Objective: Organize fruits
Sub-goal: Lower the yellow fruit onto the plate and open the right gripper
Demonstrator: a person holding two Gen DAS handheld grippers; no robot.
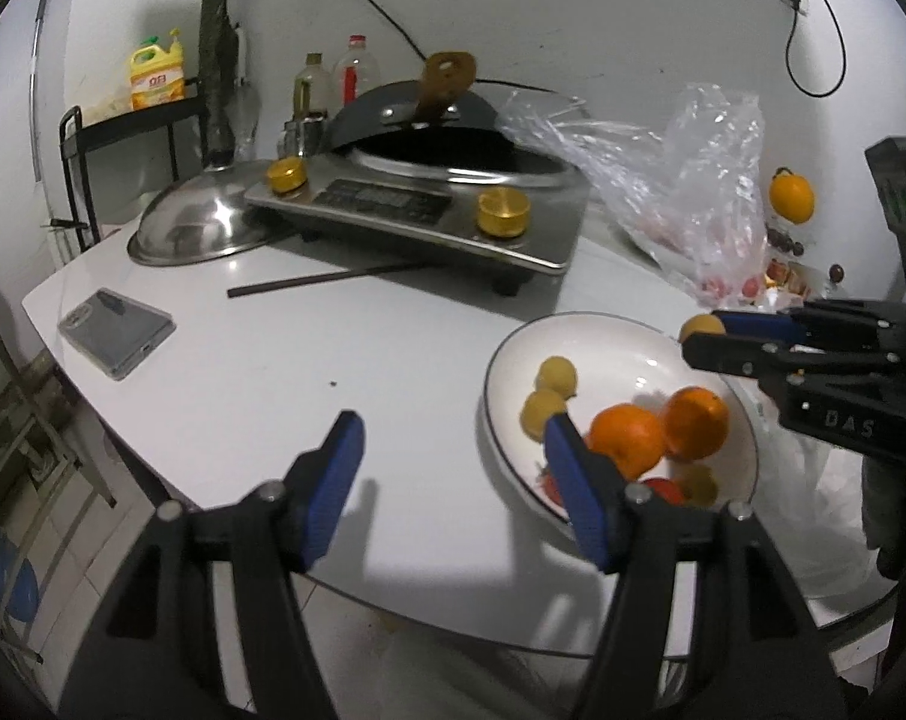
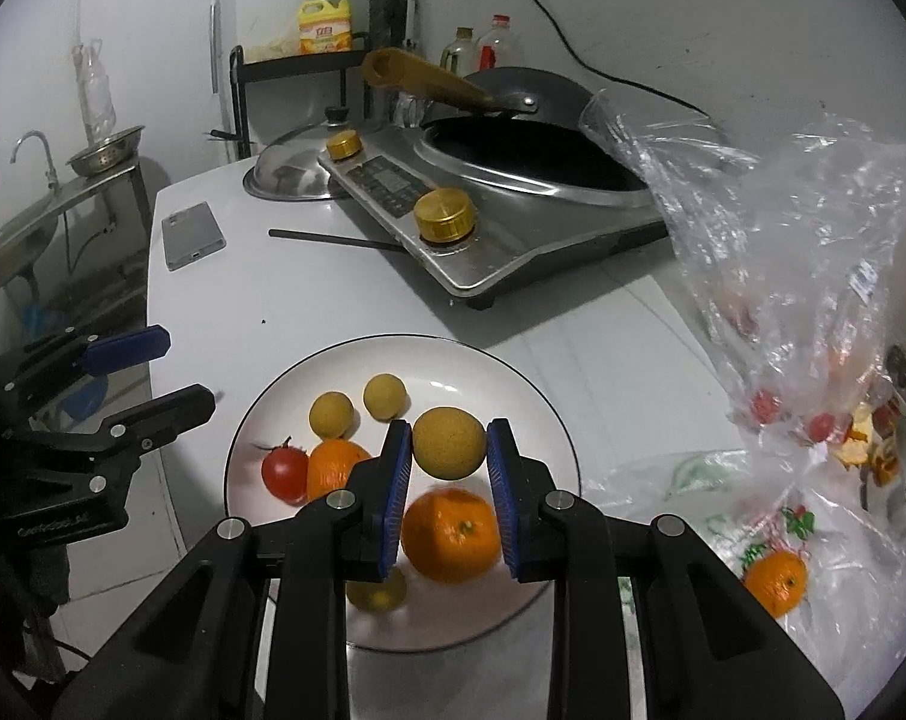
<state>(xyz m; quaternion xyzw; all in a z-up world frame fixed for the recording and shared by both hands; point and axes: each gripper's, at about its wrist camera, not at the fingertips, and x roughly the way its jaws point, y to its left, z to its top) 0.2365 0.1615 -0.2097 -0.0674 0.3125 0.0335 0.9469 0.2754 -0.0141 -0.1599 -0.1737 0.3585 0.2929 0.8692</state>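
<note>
A white plate (image 2: pixel 549 414) with a dark rim sits near the table's front edge; it also shows in the left wrist view (image 1: pixel 603 348). It holds two small yellow-brown fruits (image 2: pixel 331 414), two oranges (image 2: pixel 450 534), a red tomato (image 2: pixel 285 471) and another yellow fruit under my fingers. My right gripper (image 2: pixel 449 447) is shut on a round yellow-brown fruit (image 2: pixel 450 443) and holds it above the plate; the fruit shows at its tips in the left wrist view (image 1: pixel 701 326). My left gripper (image 1: pixel 447 480) is open and empty, just left of the plate.
A crumpled clear plastic bag (image 2: pixel 795 276) with small red fruits lies to the right, and another orange (image 2: pixel 775 582) lies on a bag at the front right. An induction cooker with a wok (image 2: pixel 513 180), a steel lid (image 1: pixel 195 228), a phone (image 1: pixel 116 330) and a dark stick (image 1: pixel 327 281) lie behind.
</note>
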